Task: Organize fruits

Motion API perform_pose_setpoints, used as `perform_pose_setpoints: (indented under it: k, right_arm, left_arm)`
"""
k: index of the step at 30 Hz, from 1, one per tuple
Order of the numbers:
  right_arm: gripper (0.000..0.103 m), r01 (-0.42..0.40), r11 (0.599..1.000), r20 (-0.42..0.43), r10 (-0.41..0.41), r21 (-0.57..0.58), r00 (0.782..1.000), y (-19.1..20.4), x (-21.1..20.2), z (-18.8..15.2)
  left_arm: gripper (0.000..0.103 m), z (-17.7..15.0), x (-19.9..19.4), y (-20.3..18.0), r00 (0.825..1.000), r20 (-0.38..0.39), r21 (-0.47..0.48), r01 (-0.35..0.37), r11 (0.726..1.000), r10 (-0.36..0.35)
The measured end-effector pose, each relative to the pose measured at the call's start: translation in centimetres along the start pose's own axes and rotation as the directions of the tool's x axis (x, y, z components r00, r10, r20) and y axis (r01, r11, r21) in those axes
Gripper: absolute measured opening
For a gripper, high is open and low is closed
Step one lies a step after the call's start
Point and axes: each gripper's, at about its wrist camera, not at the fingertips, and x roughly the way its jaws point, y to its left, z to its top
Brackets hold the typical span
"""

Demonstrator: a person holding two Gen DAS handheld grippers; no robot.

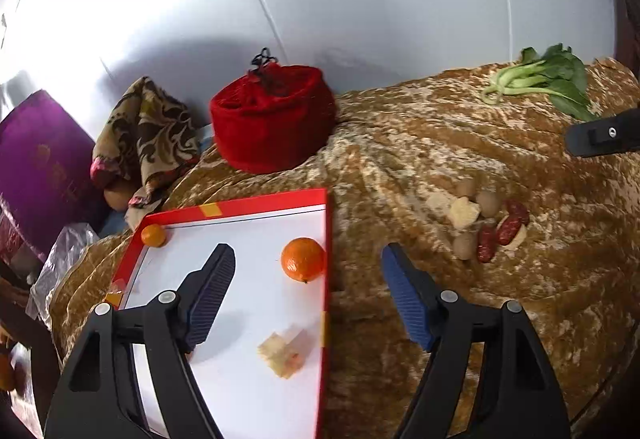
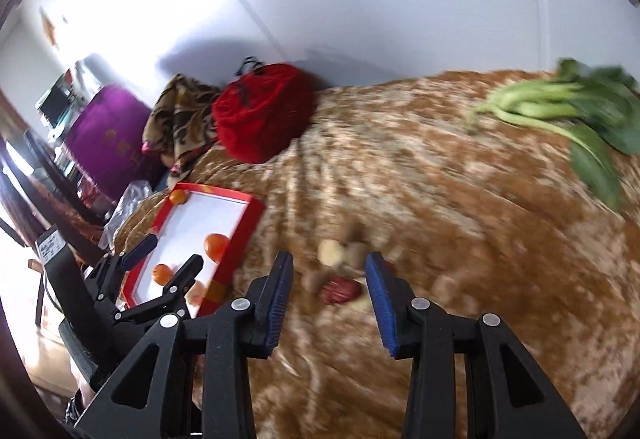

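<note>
A red-rimmed white tray [image 1: 256, 208] lies on the brown velvet cloth. In it are a large orange [image 1: 303, 259], a small orange [image 1: 153, 235] in the far corner and a pale fruit chunk [image 1: 285, 354]. My left gripper [image 1: 308, 295] is open and empty, hovering over the tray's right edge. On the cloth to the right lies a pile of red dates, round brown fruits and pale chunks [image 1: 480, 223]. My right gripper [image 2: 328, 299] is open and empty just before that pile [image 2: 340, 267]. The tray [image 2: 244, 231] and left gripper [image 2: 168, 259] show in the blurred right wrist view.
A red velvet pouch [image 1: 272, 119] stands behind the tray. A patterned cloth [image 1: 148, 135] and a purple box [image 1: 36, 167] lie at the left, with a plastic bag [image 1: 64, 251]. Green bok choy [image 1: 548, 79] lies far right. The right gripper's finger [image 1: 604, 133] shows at the edge.
</note>
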Motion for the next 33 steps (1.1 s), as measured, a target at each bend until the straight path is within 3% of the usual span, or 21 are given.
perform_pose_setpoints:
  k: [5, 10, 19, 25, 29, 33]
  right_arm:
    - [0.040, 0.027, 0.996, -0.025, -0.024, 0.090, 0.999, -3.0, -0.9, -0.2]
    - [0.041, 0.049, 0.996, -0.035, -0.046, 0.075, 0.998, -2.9, -1.2, -0.2]
    - [0.042, 0.082, 0.992, -0.022, -0.081, 0.095, 0.997, -4.3, -2.0, -0.5]
    - [0.042, 0.091, 0.990, -0.017, -0.090, 0.104, 0.996, -4.7, -2.0, -0.5]
    - [0.042, 0.091, 0.988, 0.002, -0.092, 0.125, 0.996, -5.0, -2.4, -0.3]
    - [0.042, 0.083, 0.986, 0.045, -0.091, 0.146, 0.995, -5.3, -3.4, -0.2]
  left_arm:
    - [0.083, 1.1, -0.9, -4.2, 0.998, 0.054, 0.077, 0.009, 0.997, -0.013]
    - [0.083, 2.7, -2.4, -6.4, 0.995, 0.096, 0.059, -0.047, 0.997, 0.041]
    - [0.085, 5.2, -5.1, -6.5, 0.986, 0.164, -0.049, -0.002, 0.999, 0.010]
    - [0.085, 5.8, -5.7, -7.3, 0.985, 0.170, -0.052, -0.006, 0.999, 0.015]
    - [0.085, 6.3, -6.9, -7.7, 0.974, 0.219, -0.041, -0.043, 0.998, 0.051]
    - [0.085, 6.5, -7.6, -7.9, 0.974, 0.225, -0.050, -0.022, 0.998, 0.033]
